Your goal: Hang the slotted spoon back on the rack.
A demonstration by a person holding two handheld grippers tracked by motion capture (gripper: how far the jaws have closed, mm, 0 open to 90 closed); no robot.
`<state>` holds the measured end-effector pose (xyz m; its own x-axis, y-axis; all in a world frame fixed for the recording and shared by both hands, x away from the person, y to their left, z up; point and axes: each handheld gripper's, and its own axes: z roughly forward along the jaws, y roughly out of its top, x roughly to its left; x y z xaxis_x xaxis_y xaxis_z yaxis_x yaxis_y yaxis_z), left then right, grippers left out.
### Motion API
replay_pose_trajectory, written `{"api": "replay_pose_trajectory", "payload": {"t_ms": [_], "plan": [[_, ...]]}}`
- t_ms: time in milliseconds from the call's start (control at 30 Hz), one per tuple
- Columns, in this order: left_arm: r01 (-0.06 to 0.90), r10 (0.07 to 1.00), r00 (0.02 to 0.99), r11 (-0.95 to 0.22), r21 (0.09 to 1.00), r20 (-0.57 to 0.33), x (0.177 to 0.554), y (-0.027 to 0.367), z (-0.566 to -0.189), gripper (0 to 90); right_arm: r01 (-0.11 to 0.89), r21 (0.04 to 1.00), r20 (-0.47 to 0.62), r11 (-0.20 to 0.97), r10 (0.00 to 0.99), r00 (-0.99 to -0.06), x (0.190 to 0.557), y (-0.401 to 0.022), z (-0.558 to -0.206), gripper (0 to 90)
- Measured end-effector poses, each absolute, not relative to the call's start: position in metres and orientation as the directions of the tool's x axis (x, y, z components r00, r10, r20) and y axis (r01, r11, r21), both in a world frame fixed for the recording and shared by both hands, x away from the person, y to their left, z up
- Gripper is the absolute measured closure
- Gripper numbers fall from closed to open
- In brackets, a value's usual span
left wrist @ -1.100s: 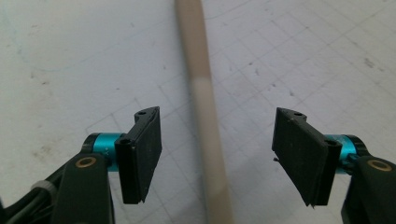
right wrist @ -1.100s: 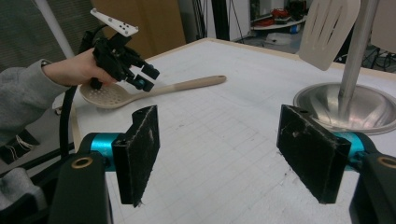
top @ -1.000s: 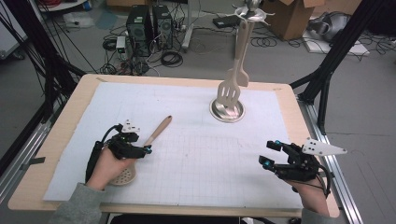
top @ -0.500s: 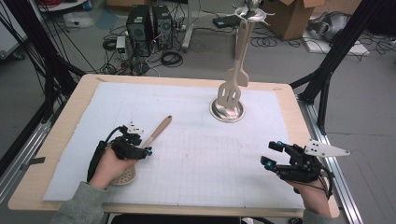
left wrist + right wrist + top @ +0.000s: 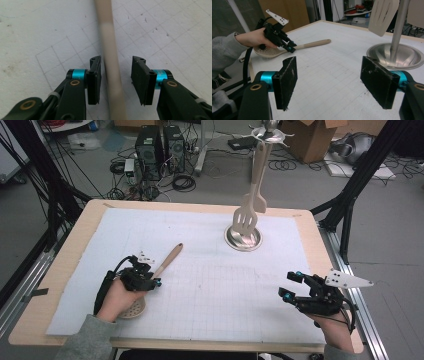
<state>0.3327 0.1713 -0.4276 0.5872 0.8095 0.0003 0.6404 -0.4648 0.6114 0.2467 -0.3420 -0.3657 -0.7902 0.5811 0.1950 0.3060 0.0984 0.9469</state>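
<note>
The left gripper [image 5: 150, 281] straddles the handle of the wooden skimmer spoon [image 5: 167, 261], which lies at the near left of the desk [image 5: 300, 220]. Its jaws have just been closing; the left pad is about touching the handle, the right pad stands clear. The right gripper [image 5: 292, 287], near right, has released jaws with nothing between them.

Left gripper [image 5: 116, 80] jaws just closing — still parted, right gripper [image 5: 337, 85] wide
</note>
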Motion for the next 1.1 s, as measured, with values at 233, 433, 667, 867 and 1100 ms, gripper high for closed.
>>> {"api": "replay_pose_trajectory", "payload": {"t_ms": [233,433,667,867,1100], "plan": [[0.662,0.818,0.575,-0.458,0.594,-0.011,0.3325,0.1730,-0.4259,64.7,0.303,0.948,0.192,0.098,0.583,-0.789,0.2462,-0.3432,-0.3655,29.1],[0.667,0.820,0.573,-0.463,0.584,-0.005,0.3310,0.1737,-0.4251,67.5,0.305,0.948,0.195,0.095,0.583,-0.789,0.2460,-0.3430,-0.3653,29.1],[0.671,0.822,0.569,-0.460,0.581,-0.006,0.3291,0.1740,-0.4249,70.2,0.307,0.947,0.196,0.096,0.583,-0.788,0.2461,-0.3428,-0.3656,29.1],[0.691,0.829,0.559,-0.453,0.564,-0.018,0.3276,0.1743,-0.4236,70.4,0.307,0.947,0.197,0.095,0.584,-0.787,0.2458,-0.3441,-0.3659,29.1],[0.689,0.829,0.559,-0.462,0.559,-0.003,0.3276,0.1737,-0.4232,75.7,0.308,0.947,0.198,0.094,0.584,-0.787,0.2462,-0.3438,-0.3667,29.1]]}}
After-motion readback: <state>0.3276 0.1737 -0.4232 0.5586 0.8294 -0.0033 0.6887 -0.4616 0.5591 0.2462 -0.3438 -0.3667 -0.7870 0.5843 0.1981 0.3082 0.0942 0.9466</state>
